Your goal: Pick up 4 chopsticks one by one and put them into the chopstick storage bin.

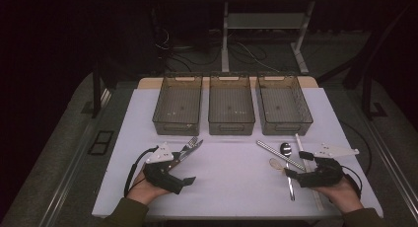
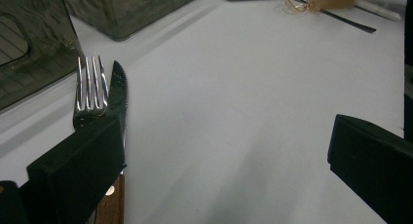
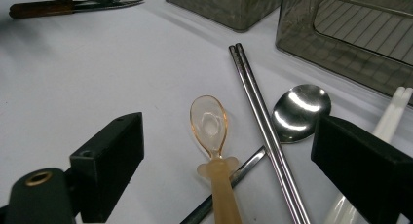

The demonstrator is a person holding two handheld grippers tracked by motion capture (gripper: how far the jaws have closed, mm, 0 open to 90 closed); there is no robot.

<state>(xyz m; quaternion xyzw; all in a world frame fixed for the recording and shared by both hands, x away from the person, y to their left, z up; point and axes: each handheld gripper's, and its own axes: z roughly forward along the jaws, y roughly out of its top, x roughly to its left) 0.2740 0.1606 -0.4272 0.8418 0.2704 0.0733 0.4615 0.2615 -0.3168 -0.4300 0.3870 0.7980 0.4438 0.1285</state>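
The right gripper (image 3: 229,165) stands with its jaws wide and nothing clamped. Between them lies a translucent amber plastic spoon (image 3: 210,124), its oval bowl pointing away from the jaws and its handle crossing the thin stem of a polished steel spoon (image 3: 301,112), whose round bowl sits just ahead of the right-hand jaw. A pair of straight, ridged metal chopsticks (image 3: 263,126) runs diagonally between the two spoon bowls. A white plastic utensil (image 3: 392,119) lies beyond the right-hand jaw.

The left gripper (image 2: 219,160) is likewise spread wide and holds nothing. Beside its left-hand jaw rest a four-tined steel fork (image 2: 90,87) and a serrated knife (image 2: 118,95) with a riveted wooden handle, touching side by side.

Ahead of both grippers stand three smoky, translucent rectangular bins (image 1: 230,104) with ribbed floors, in a row. All items sit on a smooth, matte white tabletop (image 1: 226,172). The surrounding room is dark; cables trail on the grey floor (image 1: 256,54) behind the table.
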